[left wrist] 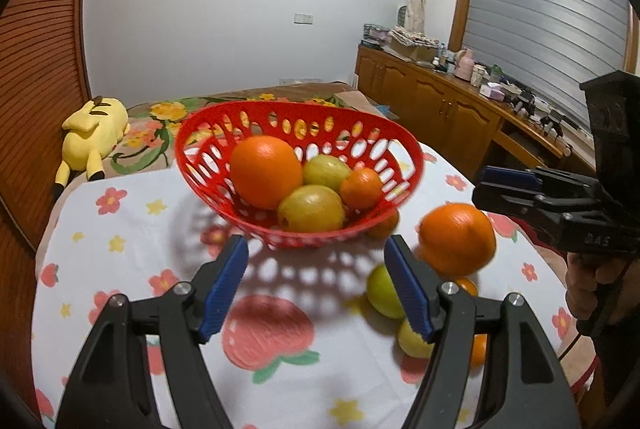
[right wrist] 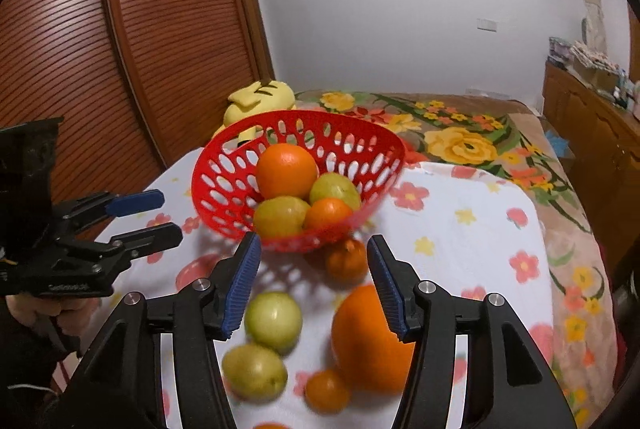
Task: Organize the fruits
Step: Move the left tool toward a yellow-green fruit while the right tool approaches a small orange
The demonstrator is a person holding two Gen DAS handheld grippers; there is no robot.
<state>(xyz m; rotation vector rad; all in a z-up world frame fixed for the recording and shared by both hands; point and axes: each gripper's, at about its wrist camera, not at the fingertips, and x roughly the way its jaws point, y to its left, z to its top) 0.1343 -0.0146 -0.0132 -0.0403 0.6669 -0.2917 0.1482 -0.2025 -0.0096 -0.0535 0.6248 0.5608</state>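
Note:
A red perforated basket [left wrist: 208, 149] [right wrist: 218, 185] stands on the floral tablecloth. It holds a big orange [left wrist: 266, 171], two green fruits [left wrist: 312, 209] and a small orange [left wrist: 360, 189]. Loose on the cloth are a big orange [left wrist: 456, 239] [right wrist: 366, 333], two green fruits [right wrist: 274, 321] [right wrist: 254, 371] and small oranges [right wrist: 346, 261] [right wrist: 326, 389]. My left gripper [left wrist: 316, 285] is open and empty, in front of the basket. My right gripper [right wrist: 314, 285] is open and empty, above the loose fruit.
The table's cloth [left wrist: 132, 229] ends close to a bed with a flowered blanket [right wrist: 460, 141] and a yellow plush toy [left wrist: 94, 133]. A slatted wooden door [right wrist: 132, 41] stands at the left. A cluttered wooden cabinet [left wrist: 448, 101] runs along the right.

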